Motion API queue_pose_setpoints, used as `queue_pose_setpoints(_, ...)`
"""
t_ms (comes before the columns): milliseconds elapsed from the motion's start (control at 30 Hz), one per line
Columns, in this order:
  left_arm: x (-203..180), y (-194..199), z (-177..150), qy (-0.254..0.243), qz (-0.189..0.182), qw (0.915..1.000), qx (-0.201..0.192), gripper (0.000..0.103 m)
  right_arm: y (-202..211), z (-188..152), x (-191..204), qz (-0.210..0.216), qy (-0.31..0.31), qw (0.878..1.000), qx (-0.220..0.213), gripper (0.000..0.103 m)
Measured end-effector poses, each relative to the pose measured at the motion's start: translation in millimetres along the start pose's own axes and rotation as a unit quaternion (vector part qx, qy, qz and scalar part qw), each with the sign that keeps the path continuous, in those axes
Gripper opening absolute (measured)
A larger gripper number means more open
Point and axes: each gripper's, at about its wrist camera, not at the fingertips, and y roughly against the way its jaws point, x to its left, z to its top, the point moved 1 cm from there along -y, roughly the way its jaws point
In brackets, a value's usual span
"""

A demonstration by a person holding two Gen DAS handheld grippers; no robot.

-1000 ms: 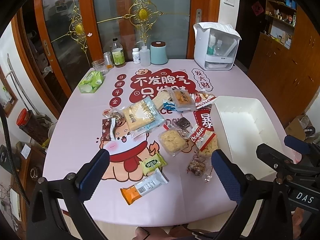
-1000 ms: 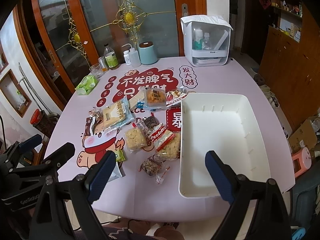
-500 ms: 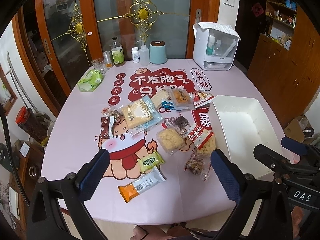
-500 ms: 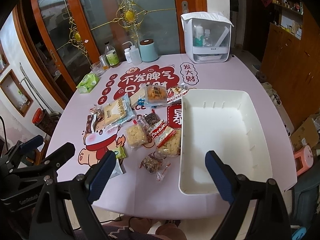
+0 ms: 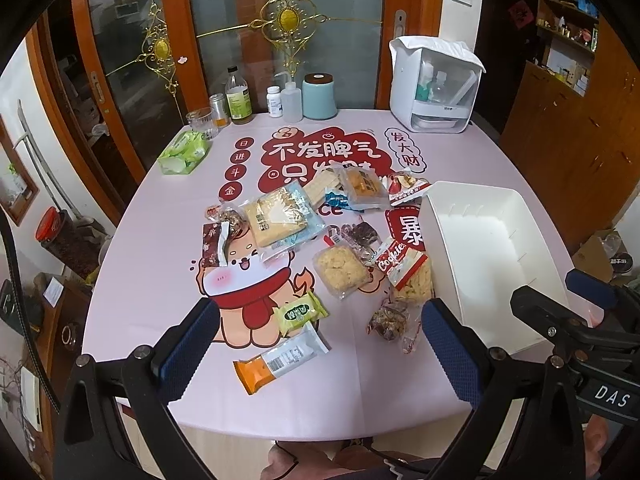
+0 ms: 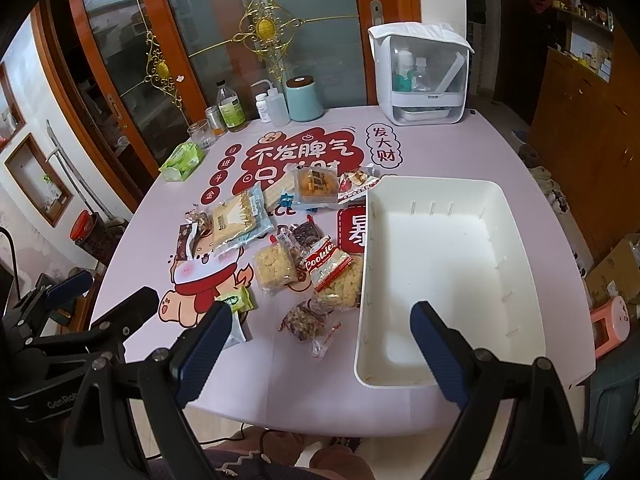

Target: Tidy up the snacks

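Note:
Several snack packets lie in the middle of the pink table (image 5: 160, 264): an orange and white bar (image 5: 281, 357), a green packet (image 5: 302, 312), a cookie bag (image 5: 404, 266) and a large cracker pack (image 5: 276, 218). An empty white bin (image 6: 444, 272) stands to their right; it also shows in the left wrist view (image 5: 492, 256). My left gripper (image 5: 318, 354) is open and empty above the near table edge, over the orange bar. My right gripper (image 6: 320, 354) is open and empty, near the bin's front left corner.
At the table's far edge stand bottles (image 5: 239, 98), a teal canister (image 5: 319, 97), a glass (image 5: 201, 122) and a white dispenser box (image 5: 434, 88). A green tissue pack (image 5: 184, 152) lies at the far left. Wooden cabinets (image 5: 568, 128) are on the right.
Both grippers have moved slightly, so the snacks and bin sit a little lower and closer in view. Both stay open and empty. Nothing on the table has moved.

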Motion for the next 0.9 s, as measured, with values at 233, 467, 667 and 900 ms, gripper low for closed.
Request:
queue_pose_setpoints(233, -0.7, 0.0, -1.1, 0.001, 0.0, 1.0, 0.001, 0.1, 0.5, 0.3, -3.2, 0.001, 0.0, 1.0, 0.001, 0.092)
queue_pose_setpoints(467, -2.1, 0.2, -1.5, 0.0, 0.002, 1.0, 0.001, 0.1, 1.1, 1.3, -5.5, 0.0, 0.002, 1.0, -0.003, 0.092)
queue_pose_setpoints(667, -5.2, 0.5, -2.4, 0.002, 0.004, 1.0, -0.002, 0.101, 1.8, 5.8, -13.0, 0.006, 0.005, 1.0, -0.006, 0.092)
queue_pose_setpoints(900, -6.0, 0.6, -2.1, 0.005, 0.011, 0.9999, -0.001, 0.101, -0.5, 10.9, -11.8, 0.014, 0.013, 1.0, -0.003, 0.092)
